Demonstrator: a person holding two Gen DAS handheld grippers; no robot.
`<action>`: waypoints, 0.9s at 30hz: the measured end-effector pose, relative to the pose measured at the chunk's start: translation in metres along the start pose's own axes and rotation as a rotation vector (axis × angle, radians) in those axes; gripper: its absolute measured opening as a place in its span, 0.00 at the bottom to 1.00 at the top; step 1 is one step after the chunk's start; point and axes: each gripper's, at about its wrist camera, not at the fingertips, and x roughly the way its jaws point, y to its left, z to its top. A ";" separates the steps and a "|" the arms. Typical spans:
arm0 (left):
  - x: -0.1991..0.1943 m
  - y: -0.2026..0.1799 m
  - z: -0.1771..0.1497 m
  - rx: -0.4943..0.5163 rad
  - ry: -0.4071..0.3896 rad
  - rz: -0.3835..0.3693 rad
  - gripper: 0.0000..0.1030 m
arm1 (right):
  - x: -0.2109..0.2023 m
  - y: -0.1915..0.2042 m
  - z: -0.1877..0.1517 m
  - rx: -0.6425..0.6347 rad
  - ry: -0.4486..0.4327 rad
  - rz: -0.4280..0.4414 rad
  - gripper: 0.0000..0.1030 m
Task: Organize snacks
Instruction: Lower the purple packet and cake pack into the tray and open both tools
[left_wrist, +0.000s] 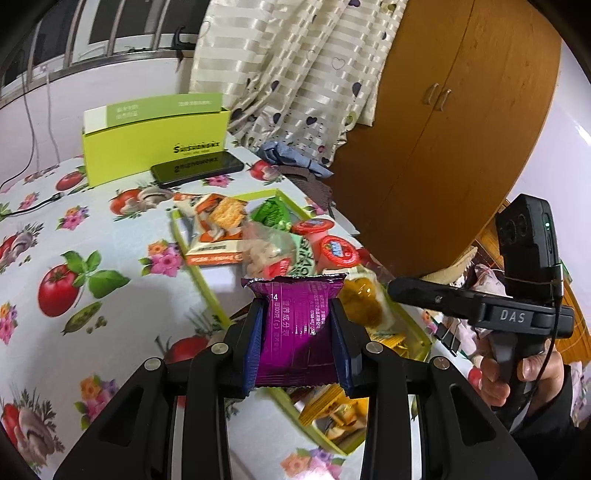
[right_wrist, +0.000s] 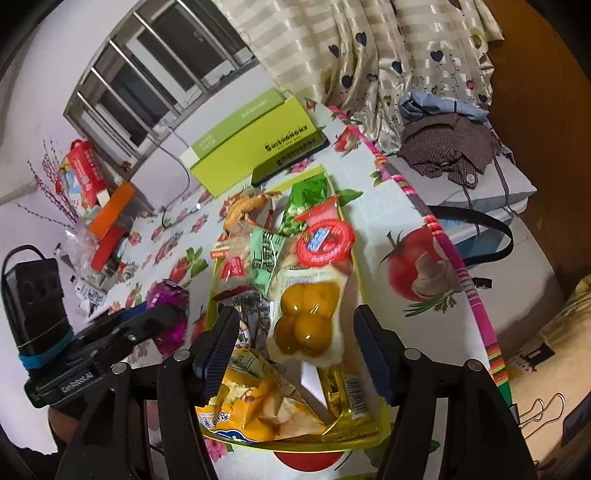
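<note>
Left wrist view: our left tool (left_wrist: 299, 321) clamps the purple packet (left_wrist: 295, 325), hiding the tray (left_wrist: 207, 288).
Right tool (right_wrist: 295, 350) hovers tilted down, spread wide, our pads clear of the yellow-ball pack (right_wrist: 310, 317).

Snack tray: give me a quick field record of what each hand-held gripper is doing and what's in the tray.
left hand-held gripper: shut on purple packet
right hand-held gripper: open, empty, above the tray
tray: shallow, lime-green rim, on floral tablecloth
tray contents: yellow-ball pack, red-lidded cup, green packets, cracker pack
behind tray: lime-green box, black phone
</note>
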 end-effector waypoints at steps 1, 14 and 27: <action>0.002 -0.002 0.001 0.004 0.002 -0.005 0.34 | -0.004 -0.002 0.001 0.001 -0.016 -0.012 0.62; 0.039 -0.010 0.006 0.013 0.063 -0.044 0.34 | -0.003 -0.027 -0.020 -0.001 0.069 -0.148 0.28; 0.052 -0.006 0.003 0.024 0.081 -0.017 0.36 | 0.025 0.001 -0.030 -0.098 0.122 -0.140 0.17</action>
